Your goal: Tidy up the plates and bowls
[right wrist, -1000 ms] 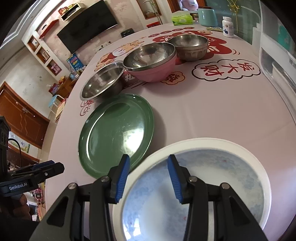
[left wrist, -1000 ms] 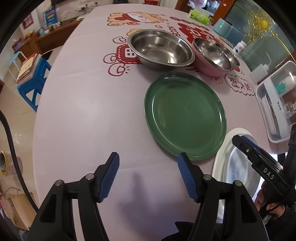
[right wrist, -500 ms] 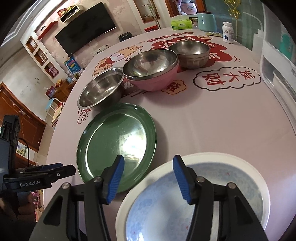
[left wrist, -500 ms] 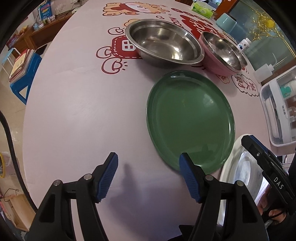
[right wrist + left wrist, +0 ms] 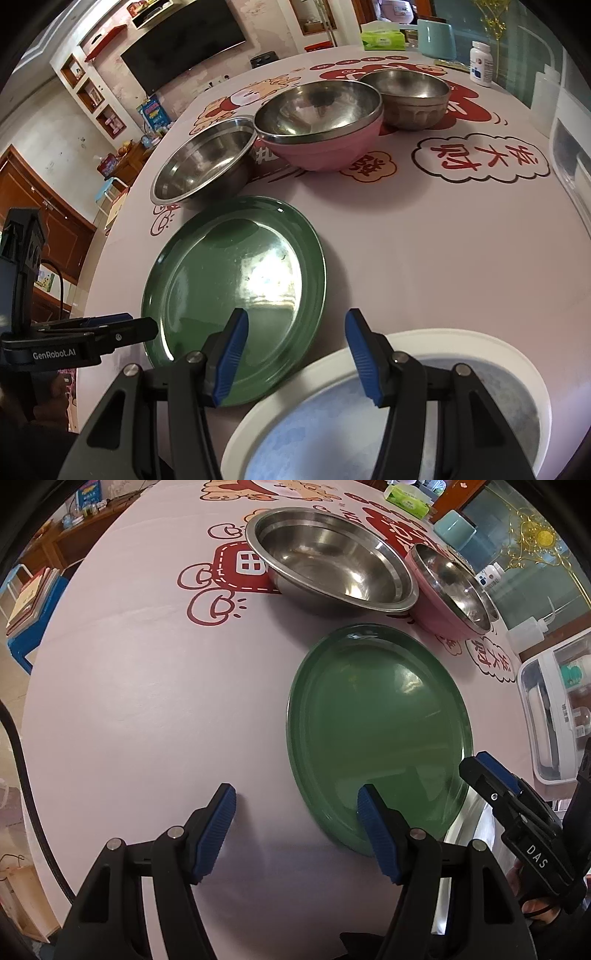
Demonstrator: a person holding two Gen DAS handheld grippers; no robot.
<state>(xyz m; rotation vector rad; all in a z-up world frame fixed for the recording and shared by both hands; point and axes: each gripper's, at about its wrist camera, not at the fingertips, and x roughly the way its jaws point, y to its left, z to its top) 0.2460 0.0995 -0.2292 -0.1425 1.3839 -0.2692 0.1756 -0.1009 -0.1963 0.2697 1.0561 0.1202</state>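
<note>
Three bowls point(image 5: 317, 122) are lined up mid-table point(image 5: 424, 240); two plates, green point(image 5: 236, 273) and white point(image 5: 491, 354), are set nearer its edge. Both the left gripper point(image 5: 295, 808) and the right gripper point(image 5: 295, 334) are held apart, empty.

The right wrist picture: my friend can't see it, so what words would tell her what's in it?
The right gripper hangs open over the gap between a green plate and a white plate on a pink table, holding nothing. Behind the plates stand three bowls in a row: steel bowl, pink bowl, small metal bowl. The left gripper reaches in from the left.
</note>
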